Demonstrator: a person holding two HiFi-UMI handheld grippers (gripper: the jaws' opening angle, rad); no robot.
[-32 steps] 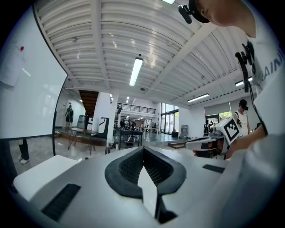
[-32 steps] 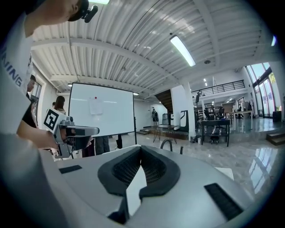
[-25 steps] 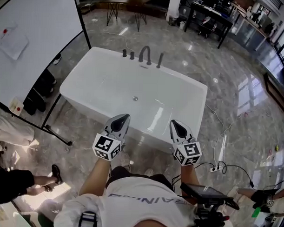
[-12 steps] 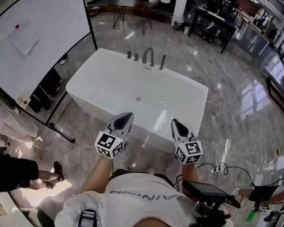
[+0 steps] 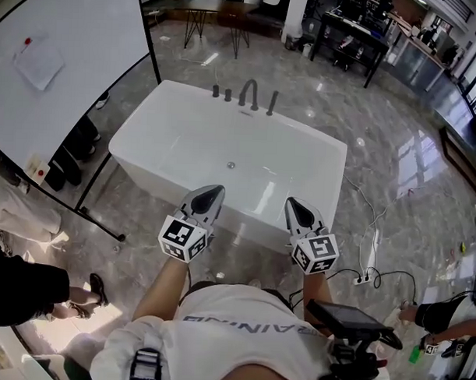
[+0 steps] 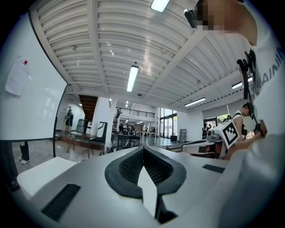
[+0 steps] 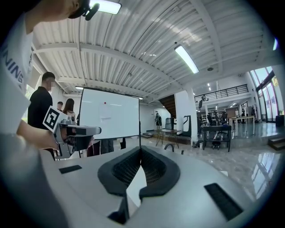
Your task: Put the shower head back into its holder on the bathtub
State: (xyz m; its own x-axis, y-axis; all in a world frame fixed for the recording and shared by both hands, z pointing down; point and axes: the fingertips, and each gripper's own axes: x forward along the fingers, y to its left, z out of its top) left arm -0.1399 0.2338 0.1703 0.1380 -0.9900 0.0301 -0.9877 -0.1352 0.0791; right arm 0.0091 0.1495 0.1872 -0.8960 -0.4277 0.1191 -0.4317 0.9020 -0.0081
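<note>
Fingers [image 6: 128, 167] of the left gripper [image 5: 210, 194] and the right gripper [image 5: 295, 206] are pinched together on nothing at the bathtub's [image 5: 185, 137] near rim. The shower head [image 5: 271, 103] stands upright across the tub on the far rim, just right of the spout [image 5: 247, 92], so the right gripper is nearer.

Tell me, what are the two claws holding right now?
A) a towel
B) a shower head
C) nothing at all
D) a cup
C: the left claw and the right claw each have their jaws closed together with nothing between them, and both are held up by the near side of the white bathtub.
</note>
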